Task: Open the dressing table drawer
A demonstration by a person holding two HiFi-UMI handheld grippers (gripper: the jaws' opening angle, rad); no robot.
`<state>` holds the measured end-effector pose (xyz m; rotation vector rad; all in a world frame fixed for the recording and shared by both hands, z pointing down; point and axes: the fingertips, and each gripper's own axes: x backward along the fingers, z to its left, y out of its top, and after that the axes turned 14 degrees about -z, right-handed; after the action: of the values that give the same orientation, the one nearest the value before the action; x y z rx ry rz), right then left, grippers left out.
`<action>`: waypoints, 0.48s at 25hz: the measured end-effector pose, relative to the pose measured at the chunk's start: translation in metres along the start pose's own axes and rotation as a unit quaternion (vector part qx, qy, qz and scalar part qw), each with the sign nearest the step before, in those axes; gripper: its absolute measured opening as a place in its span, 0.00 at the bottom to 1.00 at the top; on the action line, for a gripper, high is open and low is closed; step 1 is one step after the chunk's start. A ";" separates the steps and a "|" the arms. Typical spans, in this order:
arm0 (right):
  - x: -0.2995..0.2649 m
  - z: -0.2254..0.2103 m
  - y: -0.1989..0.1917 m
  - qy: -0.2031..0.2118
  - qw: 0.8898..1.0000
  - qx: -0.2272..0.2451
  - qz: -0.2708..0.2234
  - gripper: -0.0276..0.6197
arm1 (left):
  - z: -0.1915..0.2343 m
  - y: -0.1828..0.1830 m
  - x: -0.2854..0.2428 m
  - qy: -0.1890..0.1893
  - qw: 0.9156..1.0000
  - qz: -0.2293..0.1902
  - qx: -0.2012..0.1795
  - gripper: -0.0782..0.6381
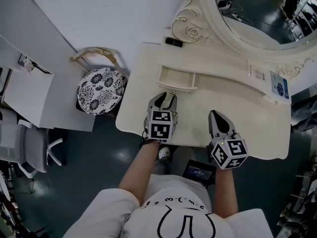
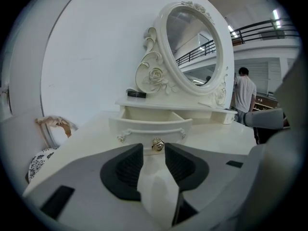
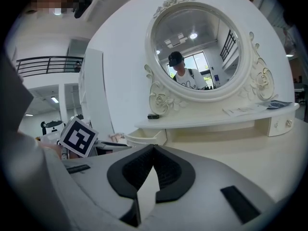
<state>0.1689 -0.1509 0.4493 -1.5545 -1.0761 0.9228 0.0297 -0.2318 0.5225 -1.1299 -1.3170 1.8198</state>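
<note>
The small drawer (image 1: 177,79) of the cream dressing table (image 1: 247,128) stands pulled out from under the mirror shelf, and its inside looks empty. In the left gripper view the drawer front (image 2: 151,121) carries a round gold knob (image 2: 157,144). My left gripper (image 2: 154,148) is open, with the knob at the tips between the pads and a gap on each side. From above, the left gripper (image 1: 169,95) sits right at the drawer front. My right gripper (image 1: 214,114) rests over the tabletop to the right, shut with nothing in it, its pads meeting at the tips (image 3: 154,148).
An oval mirror (image 1: 257,14) in a carved frame rises behind the shelf, which holds a small black object (image 1: 174,42) and a leaflet (image 1: 280,86). A floral-cushioned stool (image 1: 101,89) stands left of the table. A person (image 2: 244,93) stands far off at the right.
</note>
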 end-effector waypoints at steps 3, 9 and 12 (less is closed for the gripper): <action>-0.002 0.004 0.005 0.006 1.000 0.002 -0.005 0.08 | 0.005 0.001 0.004 0.005 1.000 -0.002 0.001 0.33; -0.003 0.004 0.024 0.015 0.999 0.020 -0.026 0.08 | 0.010 0.015 0.014 0.017 1.000 -0.016 0.000 0.33; -0.001 0.002 0.039 0.020 0.999 0.031 -0.039 0.08 | 0.007 0.026 0.020 0.018 1.000 -0.024 -0.007 0.33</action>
<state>0.1742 -0.1561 0.4114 -1.4645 -1.0636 0.8612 0.0151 -0.2259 0.4934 -1.1236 -1.3275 1.7499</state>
